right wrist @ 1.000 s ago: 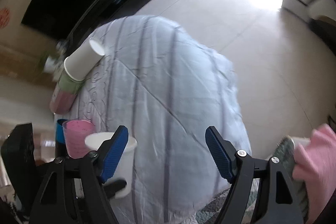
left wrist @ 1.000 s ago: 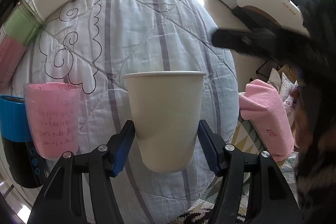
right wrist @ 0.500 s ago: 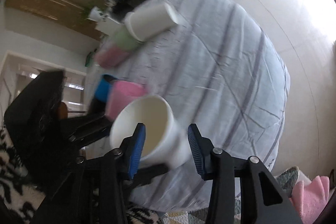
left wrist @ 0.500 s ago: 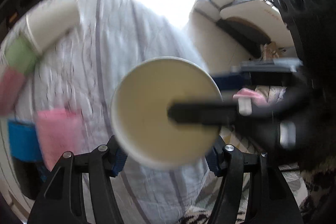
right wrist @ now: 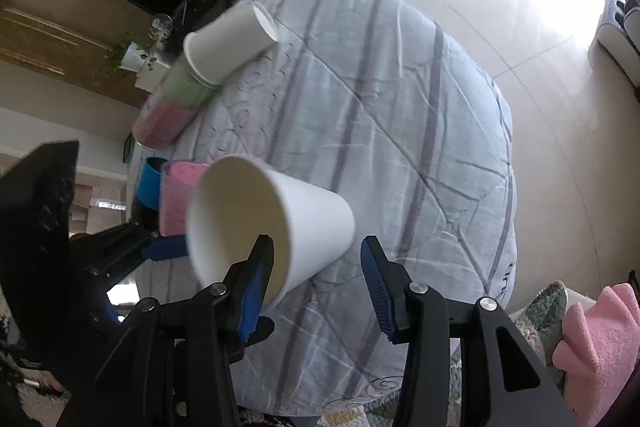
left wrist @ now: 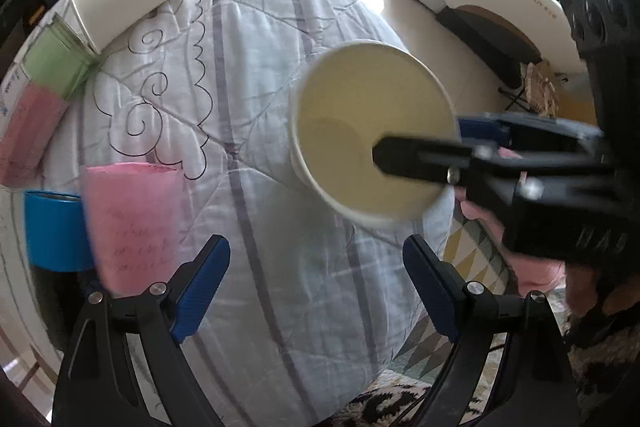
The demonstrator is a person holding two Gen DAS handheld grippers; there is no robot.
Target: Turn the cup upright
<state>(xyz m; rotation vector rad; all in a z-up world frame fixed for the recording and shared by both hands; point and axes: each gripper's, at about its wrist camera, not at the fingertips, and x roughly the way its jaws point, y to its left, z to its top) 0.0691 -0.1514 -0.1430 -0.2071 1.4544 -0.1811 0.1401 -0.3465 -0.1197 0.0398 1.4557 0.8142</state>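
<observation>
**A:** What are the right tongs doing?

**B:** One finger is reaching inside the mouth of the white paper cup and the other is sitting outside, past the cup's wall. I judge they are pinching the wall near the rim, though a gap is showing on the outer side, so the hold is looking loose. The cup is lying tilted, mouth facing back toward the left side, above the quilt-covered bench.

**A:** And the left tongs?

**B:** They are standing wide apart, holding nothing, well below the cup. Probably they are staying near to steady it.

**A:** Why grip by the rim?

**B:** A rim hold is letting the wrist swing the base down, I think, so the cup ends up mouth-up.

**A:** What else is sitting around?

**B:** A pink cup and a blue cup are standing upright at the bench's edge. Farther off, a second white cup, a green cup and another pink one are lying on their sides in a row.
</observation>
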